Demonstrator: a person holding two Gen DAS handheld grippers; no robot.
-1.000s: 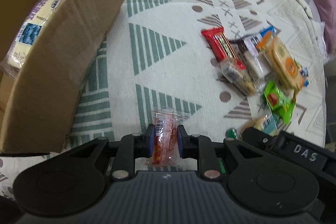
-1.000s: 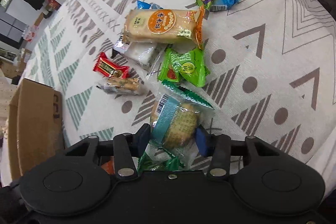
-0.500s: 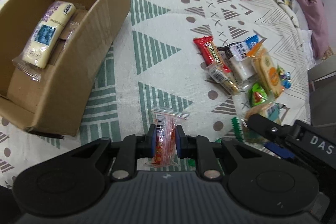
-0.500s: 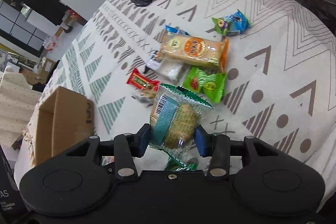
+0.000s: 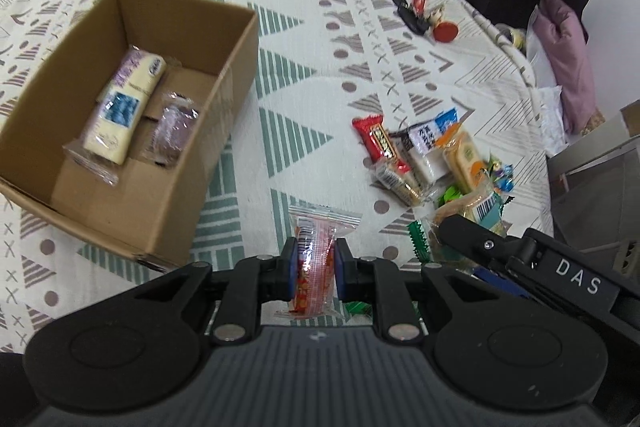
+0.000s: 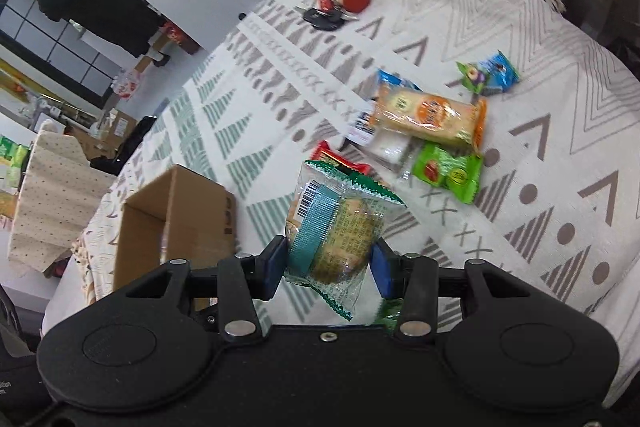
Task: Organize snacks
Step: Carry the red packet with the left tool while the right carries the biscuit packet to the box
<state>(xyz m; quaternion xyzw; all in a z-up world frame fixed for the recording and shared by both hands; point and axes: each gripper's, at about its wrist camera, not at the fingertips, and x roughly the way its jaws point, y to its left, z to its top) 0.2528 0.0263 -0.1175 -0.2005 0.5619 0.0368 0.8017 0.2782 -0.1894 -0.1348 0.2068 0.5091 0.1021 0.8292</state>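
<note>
Currently my left gripper [image 5: 313, 264] jaws clamp the red snack packet [image 5: 316, 259], long axis pointing forward; my right gripper [image 6: 329, 261] jaws clamp the biscuit packet [image 6: 334, 233] likewise. Beyond, the cardboard box [image 5: 168, 187] sits on the surface [image 5: 304, 75].

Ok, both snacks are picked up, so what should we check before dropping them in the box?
1. Left hand-held gripper shut on the red snack packet: ok.
2. Right hand-held gripper shut on the green-edged biscuit packet: ok.
3. Cardboard box open on top: ok.
4. Free floor space inside, beside the cream bar and clear-wrapped snack: ok.
5. Either gripper above the box opening: not ok, both short of it.
6. Grippers clear of each other: cannot tell, they look close.
</note>
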